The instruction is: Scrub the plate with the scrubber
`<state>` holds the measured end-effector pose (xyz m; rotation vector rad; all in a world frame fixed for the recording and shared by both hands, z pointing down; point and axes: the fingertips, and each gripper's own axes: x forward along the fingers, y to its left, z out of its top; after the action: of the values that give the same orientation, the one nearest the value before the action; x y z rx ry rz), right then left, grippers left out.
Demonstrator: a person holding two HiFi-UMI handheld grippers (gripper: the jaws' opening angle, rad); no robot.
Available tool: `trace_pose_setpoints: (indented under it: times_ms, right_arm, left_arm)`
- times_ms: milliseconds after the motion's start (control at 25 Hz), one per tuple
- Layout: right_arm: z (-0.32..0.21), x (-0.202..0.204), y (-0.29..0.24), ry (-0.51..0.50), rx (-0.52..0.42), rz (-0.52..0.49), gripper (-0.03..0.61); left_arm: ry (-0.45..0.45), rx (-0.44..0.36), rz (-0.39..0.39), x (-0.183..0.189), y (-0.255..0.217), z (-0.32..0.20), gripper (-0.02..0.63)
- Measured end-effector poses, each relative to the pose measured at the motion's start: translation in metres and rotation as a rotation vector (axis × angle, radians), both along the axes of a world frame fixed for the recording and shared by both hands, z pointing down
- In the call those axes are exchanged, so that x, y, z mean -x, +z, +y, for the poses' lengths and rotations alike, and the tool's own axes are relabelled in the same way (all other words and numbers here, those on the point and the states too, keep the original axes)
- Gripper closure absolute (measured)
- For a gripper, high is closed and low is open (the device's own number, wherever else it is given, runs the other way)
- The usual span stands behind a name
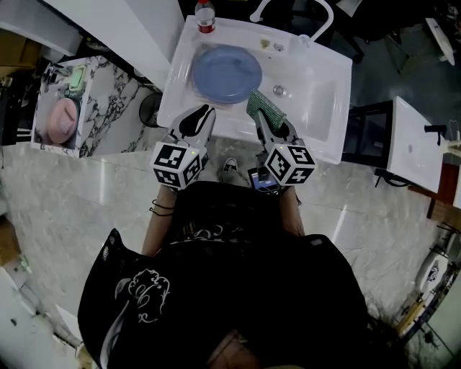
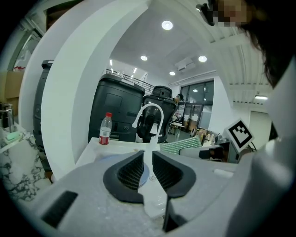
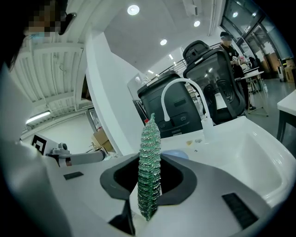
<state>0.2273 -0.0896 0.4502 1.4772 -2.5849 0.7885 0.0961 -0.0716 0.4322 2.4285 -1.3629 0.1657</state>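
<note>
A round blue plate [image 1: 226,73] lies flat in the left part of the white sink [image 1: 317,101]. My right gripper [image 1: 270,122] is shut on a green mesh scrubber [image 1: 263,108], held over the sink's front rim just right of the plate. In the right gripper view the scrubber [image 3: 150,171] stands upright between the jaws of that gripper [image 3: 150,185], with a sliver of the plate [image 3: 178,153] behind it. My left gripper [image 1: 196,119] hovers at the plate's near edge, jaws together and holding nothing; the left gripper view shows the same gripper [image 2: 147,162] pointing over the sink.
A water bottle [image 1: 206,16] with a red cap stands on the sink's back rim, beside a curved white faucet [image 1: 328,18]. The drain [image 1: 279,91] lies right of the plate. A marbled counter [image 1: 108,101] stands to the left, a white cabinet [image 1: 414,144] to the right.
</note>
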Motion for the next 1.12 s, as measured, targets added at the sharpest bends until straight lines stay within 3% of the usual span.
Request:
trace_pose_setpoints:
  times_ms: [360,840,1120]
  right_arm:
    - [-0.026,0.009,0.014,-0.015,0.038,0.051,0.489]
    - [-0.097,0.032,0.033,0.004,0.073,0.198,0.489]
    - [-0.16,0.054,0.078,-0.007,0.188,0.308,0.489]
  left_arm:
    - [-0.015,0.027,-0.003,0.015,0.01,-0.021,0.549]
    - [0.131,0.033,-0.035,0.04,0.014,-0.079,0.549]
    - [0.207,0.043,-0.033,0.06,0.024,-0.107,0.549]
